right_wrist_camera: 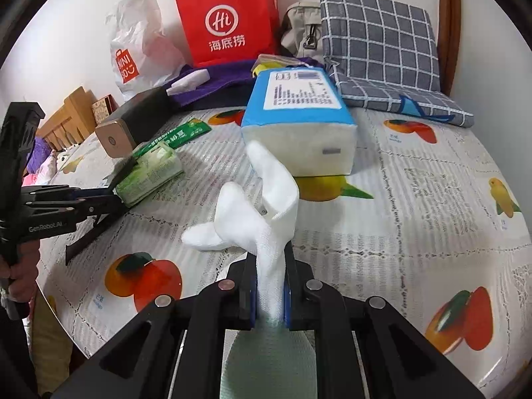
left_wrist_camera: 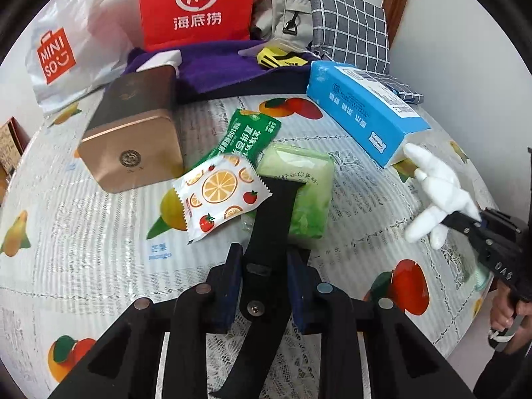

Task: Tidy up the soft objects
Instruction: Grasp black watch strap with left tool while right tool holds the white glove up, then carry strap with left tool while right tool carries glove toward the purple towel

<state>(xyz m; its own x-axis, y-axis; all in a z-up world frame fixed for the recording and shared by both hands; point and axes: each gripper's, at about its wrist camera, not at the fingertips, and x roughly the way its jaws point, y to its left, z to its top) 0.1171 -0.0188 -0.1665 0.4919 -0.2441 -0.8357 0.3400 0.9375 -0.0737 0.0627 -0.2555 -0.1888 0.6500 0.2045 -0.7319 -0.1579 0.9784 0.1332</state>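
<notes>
Up close in the left wrist view, the left gripper (left_wrist_camera: pixel 262 259) clamps a black strap (left_wrist_camera: pixel 266 219) lying across the green tissue pack (left_wrist_camera: pixel 299 189), while in the right wrist view the right gripper (right_wrist_camera: pixel 270 286) pinches a white sock (right_wrist_camera: pixel 252 219) near the blue tissue pack (right_wrist_camera: pixel 296 123), with the red bag (right_wrist_camera: pixel 229 20) standing far behind, its contents hidden.

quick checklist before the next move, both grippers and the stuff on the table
1. Right gripper grip on the white glove: ok, jaws shut on its cuff, fingers of the glove hang free.
2. Left gripper grip on the black strap: ok, the strap runs between the jaws.
3. Strap free of other things: not ok, its far end lies over the green tissue pack.
4. Glove free of the blue tissue pack: cannot tell, it sits right in front of it.
5. Orange-print sachet out of the way: not ok, it lies against the strap.
6. The two grippers apart: ok.
</notes>
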